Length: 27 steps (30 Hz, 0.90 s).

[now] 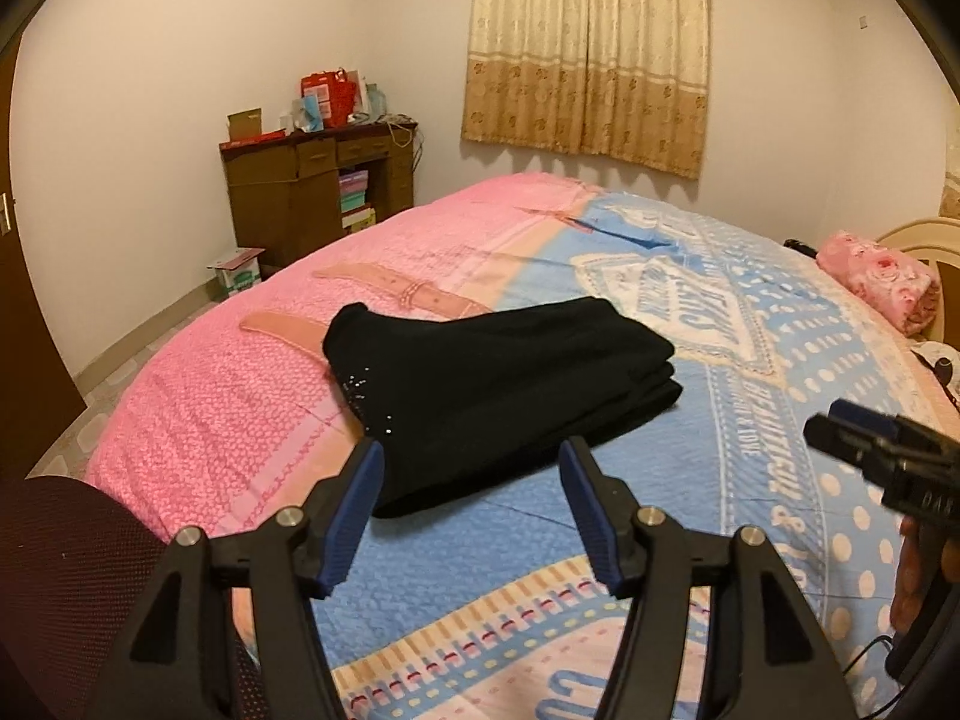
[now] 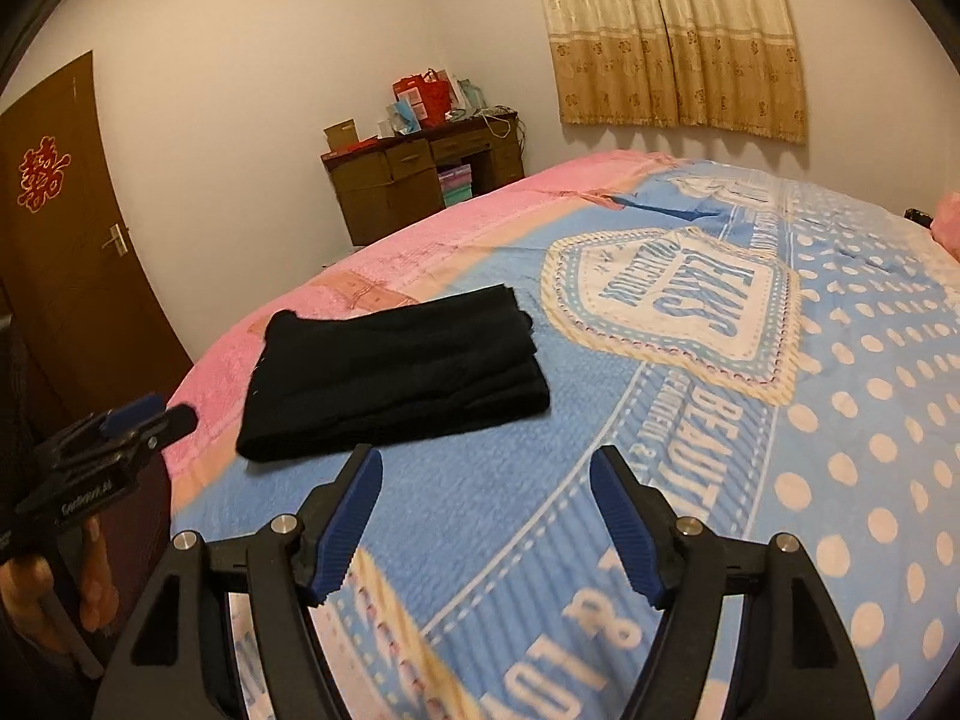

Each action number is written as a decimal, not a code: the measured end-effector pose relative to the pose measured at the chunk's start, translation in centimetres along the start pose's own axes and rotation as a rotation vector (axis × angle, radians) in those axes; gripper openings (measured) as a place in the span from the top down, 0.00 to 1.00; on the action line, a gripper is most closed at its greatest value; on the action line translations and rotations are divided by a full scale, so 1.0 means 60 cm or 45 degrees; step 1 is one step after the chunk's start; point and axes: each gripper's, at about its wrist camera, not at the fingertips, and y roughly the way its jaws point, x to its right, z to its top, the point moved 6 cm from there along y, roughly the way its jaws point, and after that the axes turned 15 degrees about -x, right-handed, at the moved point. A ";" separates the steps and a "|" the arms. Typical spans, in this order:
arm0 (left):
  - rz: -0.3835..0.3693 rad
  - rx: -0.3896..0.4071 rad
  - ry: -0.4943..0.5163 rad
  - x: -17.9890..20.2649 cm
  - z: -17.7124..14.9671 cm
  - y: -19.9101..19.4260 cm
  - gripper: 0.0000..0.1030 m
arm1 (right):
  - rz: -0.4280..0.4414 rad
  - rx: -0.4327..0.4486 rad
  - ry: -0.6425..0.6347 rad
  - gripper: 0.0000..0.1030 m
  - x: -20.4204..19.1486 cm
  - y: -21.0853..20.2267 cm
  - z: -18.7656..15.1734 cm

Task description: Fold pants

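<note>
I noted the black pants (image 1: 498, 402) lying folded in a layered stack on the bedspread (image 1: 780, 360), straddling its pink and blue halves. From my left gripper (image 1: 474, 468) the stack sat at 12 o'clock, just ahead of the tips; from my right gripper (image 2: 486, 474) at roughly 11 o'clock, a little farther. Long axis ran 9-to-3 across both views. Both tongs stood apart, nothing between them. Probably the fold was finished, though fisheye distortion hid the far edge.
</note>
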 end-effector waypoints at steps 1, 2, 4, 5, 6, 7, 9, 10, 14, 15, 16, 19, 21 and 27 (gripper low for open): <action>-0.005 -0.004 0.002 0.001 -0.001 0.000 0.38 | 0.005 -0.002 0.002 0.29 -0.003 -0.002 -0.004; -0.008 -0.006 0.003 0.001 -0.001 0.000 0.38 | 0.008 -0.006 0.003 0.29 -0.006 -0.004 -0.009; -0.013 -0.011 0.007 0.002 -0.002 0.001 0.38 | 0.004 -0.005 0.000 0.29 -0.011 -0.007 -0.013; -0.013 -0.011 0.007 0.002 -0.003 0.001 0.38 | 0.001 -0.004 0.000 0.29 -0.012 -0.009 -0.013; -0.016 -0.010 0.007 0.003 -0.003 0.001 0.38 | -0.001 -0.002 0.000 0.29 -0.013 -0.011 -0.014; -0.019 -0.010 0.007 0.004 -0.004 0.000 0.38 | -0.003 0.002 0.001 0.29 -0.014 -0.014 -0.014; -0.020 -0.009 0.006 0.004 -0.004 0.000 0.38 | -0.007 0.014 0.002 0.29 -0.016 -0.020 -0.015; -0.022 -0.010 0.008 0.005 -0.004 0.000 0.38 | -0.010 0.018 0.003 0.29 -0.017 -0.022 -0.015; -0.024 -0.013 0.013 0.008 -0.004 0.000 0.38 | -0.019 0.022 -0.001 0.29 -0.019 -0.027 -0.018; -0.022 -0.013 0.014 0.009 -0.005 0.001 0.38 | -0.018 0.022 -0.002 0.29 -0.019 -0.027 -0.018; -0.022 -0.013 0.016 0.009 -0.006 0.001 0.38 | -0.019 0.022 -0.002 0.29 -0.019 -0.027 -0.018; -0.020 -0.018 0.020 0.011 -0.008 0.004 0.38 | -0.021 0.021 -0.002 0.29 -0.020 -0.028 -0.018; -0.020 -0.028 0.020 0.011 -0.010 0.008 0.38 | -0.020 0.022 0.000 0.29 -0.020 -0.030 -0.019; -0.017 -0.044 0.015 0.009 -0.010 0.014 0.38 | -0.023 0.023 0.005 0.29 -0.019 -0.031 -0.019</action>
